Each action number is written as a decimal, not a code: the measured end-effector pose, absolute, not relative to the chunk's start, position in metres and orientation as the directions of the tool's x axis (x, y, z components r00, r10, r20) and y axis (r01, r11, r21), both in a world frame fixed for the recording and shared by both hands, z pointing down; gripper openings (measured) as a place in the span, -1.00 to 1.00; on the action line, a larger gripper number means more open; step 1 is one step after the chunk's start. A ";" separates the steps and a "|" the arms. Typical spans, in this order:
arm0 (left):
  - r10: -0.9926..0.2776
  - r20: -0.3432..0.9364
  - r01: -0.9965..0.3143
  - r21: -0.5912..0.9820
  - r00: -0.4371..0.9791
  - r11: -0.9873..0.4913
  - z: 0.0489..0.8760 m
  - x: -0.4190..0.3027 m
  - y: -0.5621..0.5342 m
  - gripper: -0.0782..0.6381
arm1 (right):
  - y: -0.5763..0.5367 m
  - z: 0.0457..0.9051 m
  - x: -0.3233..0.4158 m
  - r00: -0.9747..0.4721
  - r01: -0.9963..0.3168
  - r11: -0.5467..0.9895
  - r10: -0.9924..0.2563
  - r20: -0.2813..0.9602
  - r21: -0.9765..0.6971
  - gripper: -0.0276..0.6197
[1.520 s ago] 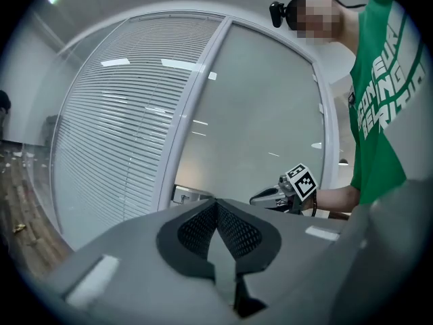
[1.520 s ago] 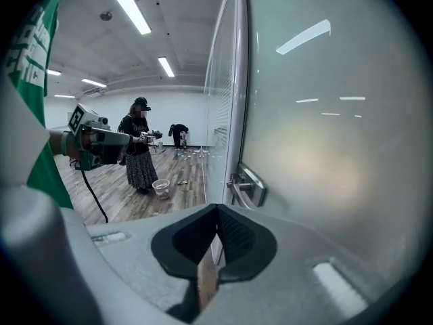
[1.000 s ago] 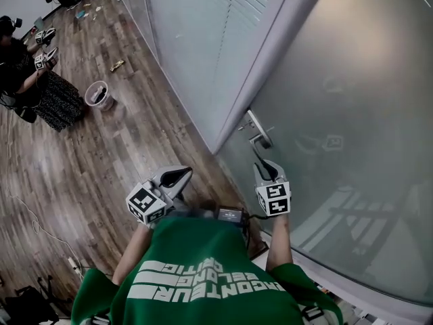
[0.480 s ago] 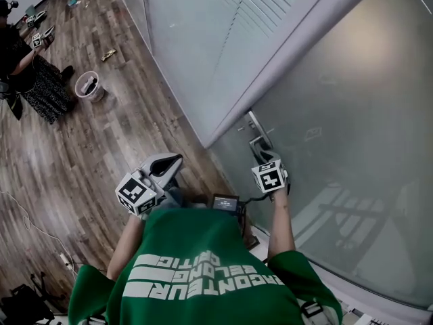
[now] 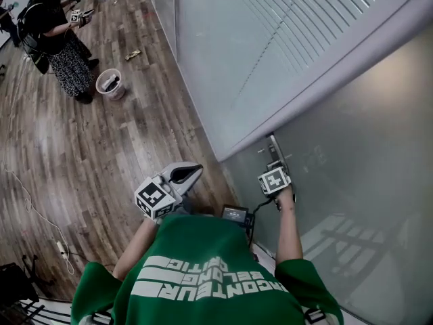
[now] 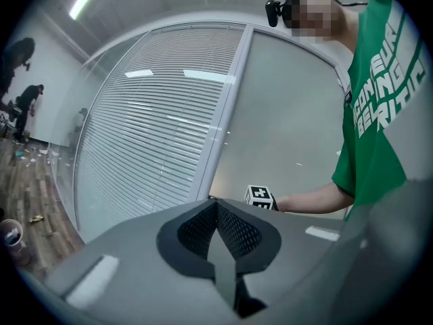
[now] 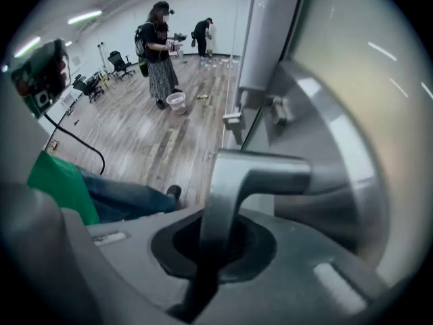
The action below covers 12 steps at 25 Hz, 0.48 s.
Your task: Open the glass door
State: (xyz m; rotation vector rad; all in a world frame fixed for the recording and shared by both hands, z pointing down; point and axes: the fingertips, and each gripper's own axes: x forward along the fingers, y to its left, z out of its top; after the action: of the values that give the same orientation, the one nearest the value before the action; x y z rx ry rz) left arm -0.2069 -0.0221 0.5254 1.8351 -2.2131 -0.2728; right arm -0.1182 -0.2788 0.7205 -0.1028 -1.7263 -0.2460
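Observation:
The frosted glass door [image 5: 358, 161] stands at the right, next to a grey frame post [image 5: 325, 93]. Its metal lever handle [image 5: 274, 151] juts out near the door's edge. My right gripper [image 5: 276, 165] points steeply down at it; its jaws have just been closing and now clamp the handle. In the right gripper view the handle [image 7: 230, 195] runs down between the pads of the right gripper [image 7: 213, 249]. My left gripper [image 5: 191, 172] hangs level in front of my body, away from the door. In its own view the left gripper [image 6: 216, 207] is shut and holds nothing.
A glass wall with blinds [image 5: 237, 46] runs along the left of the door. On the wood floor stand a person in a dark skirt [image 5: 61, 39] and a small white bucket [image 5: 110, 82]. A cable [image 5: 34, 208] lies on the floor at the left.
My right gripper has tipped downward and dropped onto the handle, and its jaws have gone from open to shut on it. The left gripper has shifted a little sideways.

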 end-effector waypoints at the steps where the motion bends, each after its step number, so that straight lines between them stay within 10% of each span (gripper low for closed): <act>1: -0.982 0.070 -0.934 0.302 -0.177 0.190 0.524 -0.208 -0.021 -0.74 | -0.280 0.722 -0.115 -0.142 0.213 0.970 -0.086 0.986 0.115 -0.94; 12: -0.983 0.064 -0.923 0.338 -0.173 0.184 0.528 -0.227 -0.034 -0.75 | -0.267 0.722 -0.101 -0.043 0.261 0.965 0.043 0.998 -0.030 -0.94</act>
State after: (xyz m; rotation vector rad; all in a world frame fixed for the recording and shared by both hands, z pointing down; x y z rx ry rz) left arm -0.2267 -0.0336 0.5284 1.8228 -2.1954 -0.3226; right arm -0.1008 -0.2674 0.7218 -0.2371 -1.6092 -0.1789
